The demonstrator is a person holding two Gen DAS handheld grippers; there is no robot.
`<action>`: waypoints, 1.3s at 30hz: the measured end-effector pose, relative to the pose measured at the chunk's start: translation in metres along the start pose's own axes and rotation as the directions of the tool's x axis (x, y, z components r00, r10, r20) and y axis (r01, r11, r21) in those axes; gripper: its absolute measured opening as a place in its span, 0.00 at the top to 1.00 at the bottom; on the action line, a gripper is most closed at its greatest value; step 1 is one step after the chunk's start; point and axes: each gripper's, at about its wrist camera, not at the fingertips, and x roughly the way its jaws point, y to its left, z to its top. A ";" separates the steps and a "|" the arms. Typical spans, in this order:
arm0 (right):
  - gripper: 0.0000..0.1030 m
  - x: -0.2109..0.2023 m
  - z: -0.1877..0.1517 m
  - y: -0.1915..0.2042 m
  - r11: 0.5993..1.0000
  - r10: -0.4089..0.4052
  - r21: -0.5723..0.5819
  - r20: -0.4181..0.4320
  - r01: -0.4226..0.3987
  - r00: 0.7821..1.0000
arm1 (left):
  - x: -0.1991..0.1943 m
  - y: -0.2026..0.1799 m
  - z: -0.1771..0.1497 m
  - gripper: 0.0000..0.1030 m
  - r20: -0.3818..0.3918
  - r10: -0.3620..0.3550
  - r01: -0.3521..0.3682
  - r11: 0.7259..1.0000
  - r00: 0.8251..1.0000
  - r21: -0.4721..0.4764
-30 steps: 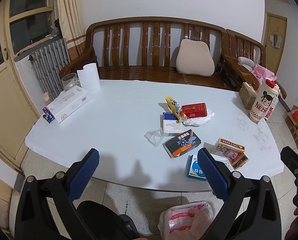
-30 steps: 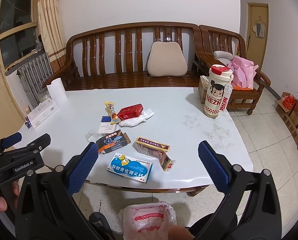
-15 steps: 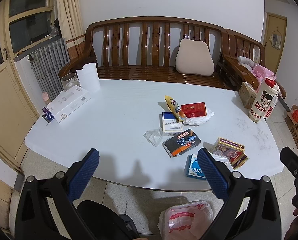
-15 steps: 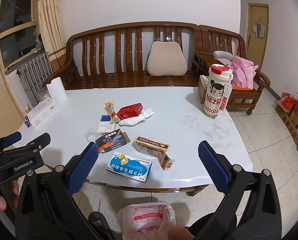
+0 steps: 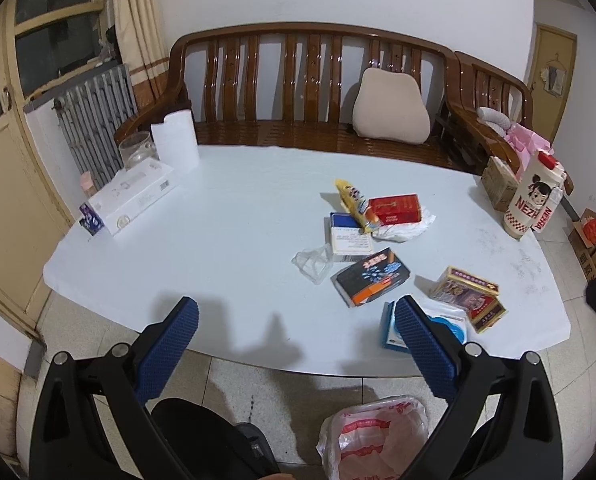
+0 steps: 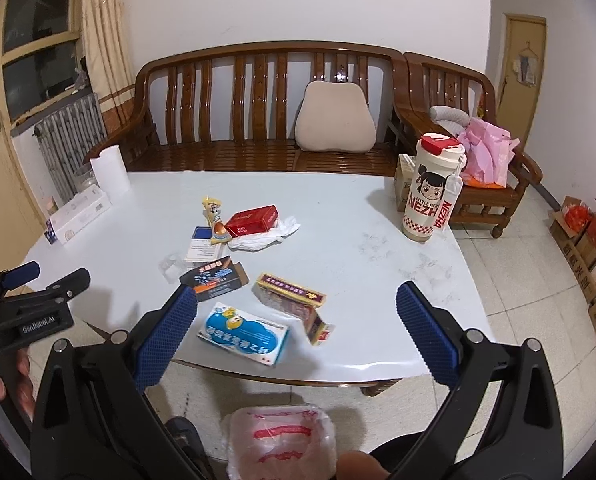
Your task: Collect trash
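- Nearest the lined bin, on the worktop edge: blue-and-white carton. Likely light, crushable card; grip across its short sides.
- Right gripper and left gripper: both gaping, empty.

You get even, bright indoor light from overhead, and it throws soft dark shadows of your tongs onto the near edge of the worktop. The bench slats show small glare spots. Both views are sharp but bend strongly toward black corners.
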 end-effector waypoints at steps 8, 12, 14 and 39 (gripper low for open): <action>0.05 0.028 0.011 -0.010 0.993 0.044 -0.106 -0.067 -0.051 0.997 | 0.043 0.009 0.001 0.07 -0.065 -0.024 0.023 1.000 0.998 -0.014; 0.05 0.044 0.014 -0.014 0.988 0.067 -0.132 -0.099 -0.079 0.993 | 0.064 0.008 0.006 0.07 -0.063 -0.011 0.012 1.000 0.998 0.009; 0.05 0.054 0.015 -0.014 0.983 0.075 -0.158 -0.119 -0.093 0.990 | 0.076 0.007 0.009 0.07 -0.068 -0.009 0.011 1.000 0.998 0.023; 0.05 0.192 -0.003 -0.003 0.874 0.233 -0.319 -0.386 -0.366 0.893 | 0.206 -0.002 0.017 0.07 -0.193 -0.095 0.125 0.981 0.977 0.149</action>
